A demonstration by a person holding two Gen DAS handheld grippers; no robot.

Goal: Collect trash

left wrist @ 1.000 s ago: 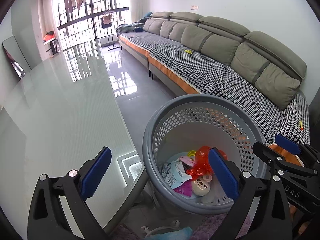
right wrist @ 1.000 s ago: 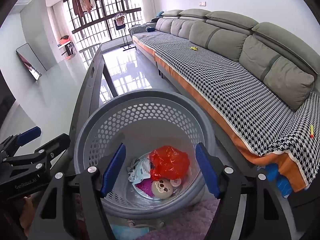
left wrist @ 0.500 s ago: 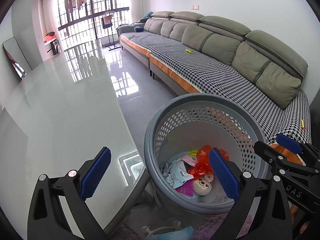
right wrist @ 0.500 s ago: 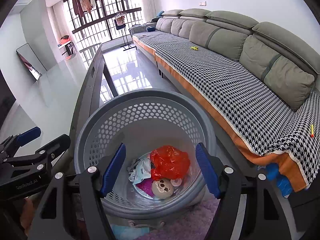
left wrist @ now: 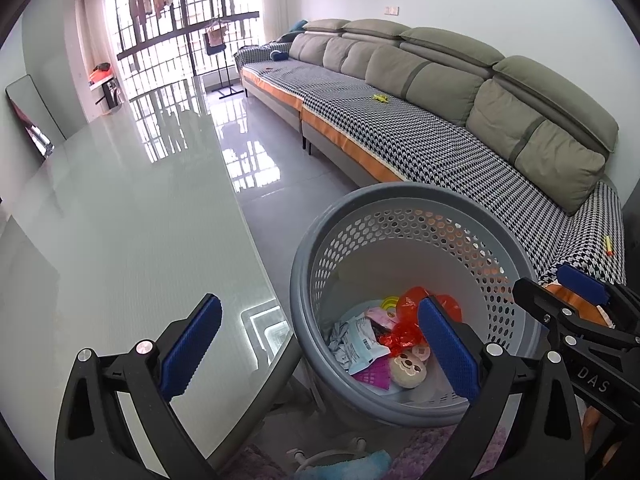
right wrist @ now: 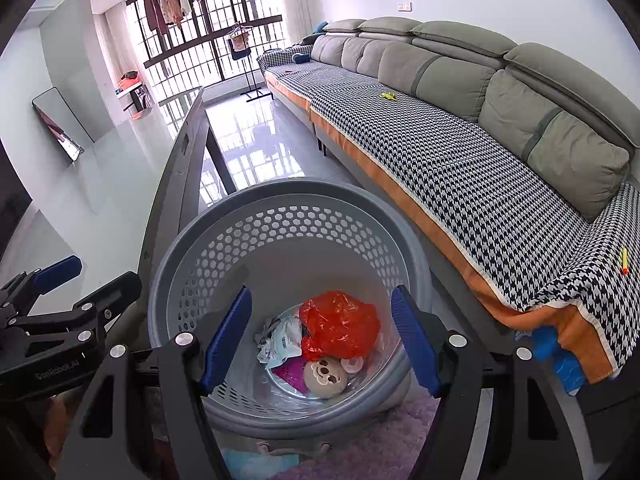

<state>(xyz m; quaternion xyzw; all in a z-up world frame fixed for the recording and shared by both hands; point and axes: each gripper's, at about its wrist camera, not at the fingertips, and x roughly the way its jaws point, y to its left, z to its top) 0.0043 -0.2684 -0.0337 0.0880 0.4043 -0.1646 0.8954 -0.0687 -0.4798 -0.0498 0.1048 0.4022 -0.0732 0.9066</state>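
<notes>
A grey perforated basket (right wrist: 192, 264) stands on the floor beside the table; it also shows in the left wrist view (left wrist: 308, 264). Inside lie a red plastic bag (right wrist: 340, 326), a crumpled white wrapper (right wrist: 280, 340), a pink piece (right wrist: 290, 374) and a round tan toy face (right wrist: 325, 378). My right gripper (right wrist: 320, 344) is open and empty, held above the basket's mouth. My left gripper (left wrist: 320, 352) is open and empty, straddling the table edge and the basket's left rim. The right gripper appears at the right of the left wrist view (left wrist: 580, 312).
A glossy grey table (left wrist: 120, 220) fills the left. A long sofa with a houndstooth cover (right wrist: 460, 160) runs along the right wall, with a small yellow item (right wrist: 388, 96) and a yellow-red pen (right wrist: 623, 261) on it. A purple rug (right wrist: 380, 440) lies under the basket.
Both grippers stay open and nearly still. The views have shifted very slightly; the trash in the basket has not moved.
</notes>
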